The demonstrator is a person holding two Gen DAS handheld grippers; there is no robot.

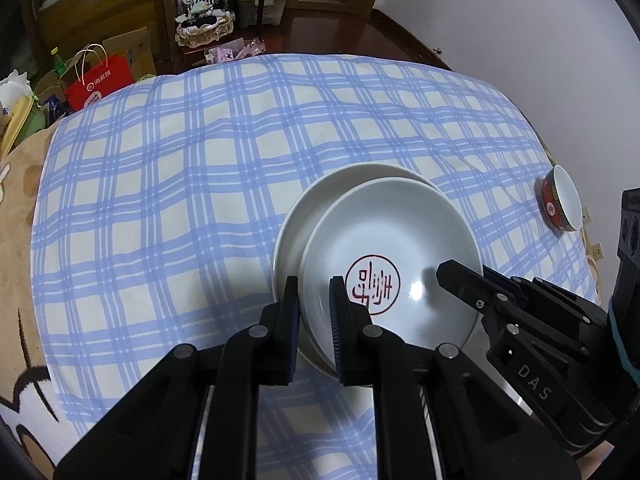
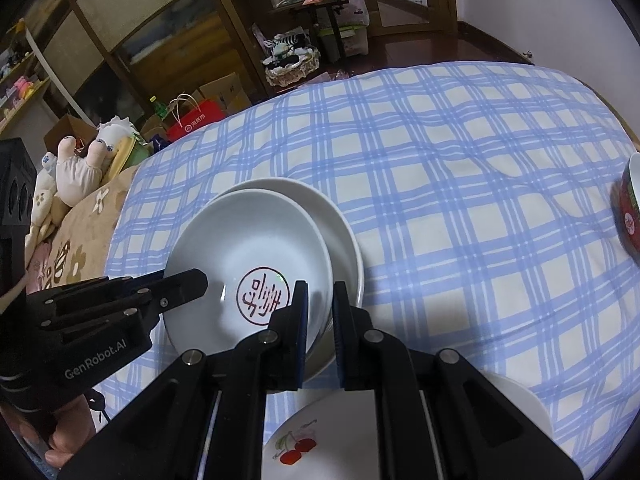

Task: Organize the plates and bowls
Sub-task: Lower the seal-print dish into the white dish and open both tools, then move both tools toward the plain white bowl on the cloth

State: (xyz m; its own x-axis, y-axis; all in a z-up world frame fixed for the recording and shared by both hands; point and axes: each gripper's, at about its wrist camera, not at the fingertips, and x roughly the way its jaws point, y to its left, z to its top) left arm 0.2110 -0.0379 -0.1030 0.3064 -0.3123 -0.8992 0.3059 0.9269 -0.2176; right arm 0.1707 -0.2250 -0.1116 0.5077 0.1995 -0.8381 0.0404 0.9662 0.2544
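You are working over a bed covered by a blue-checked sheet (image 1: 180,184), which is filling most of both views, with a tan blanket (image 1: 20,240) lying along its left edge. Near the middle of the sheet, a white stamped plate (image 1: 384,248), marked with a red round seal, is sitting tilted and off-centre on top of a plain plate (image 1: 316,204), so the lower one is showing as a crescent behind it. A cherry plate (image 2: 320,436) is lying nearer to you, partly hidden under your right gripper, with another white rim just beside it on the right. A red bowl (image 1: 558,204) is standing well apart, at the right edge of the sheet. Your left gripper (image 1: 314,328) is pinching the left rim of the stamped plate, one finger inside and one outside; whether the plain plate's edge is also caught between them is not clear. Your right gripper (image 2: 320,332) is clamping the right rim of that same plate in the same way. Both grippers are pointing steeply downward, each showing up in the other's view at the far side of the plate. A red bag (image 1: 100,82) is standing on the floor beyond the bed.
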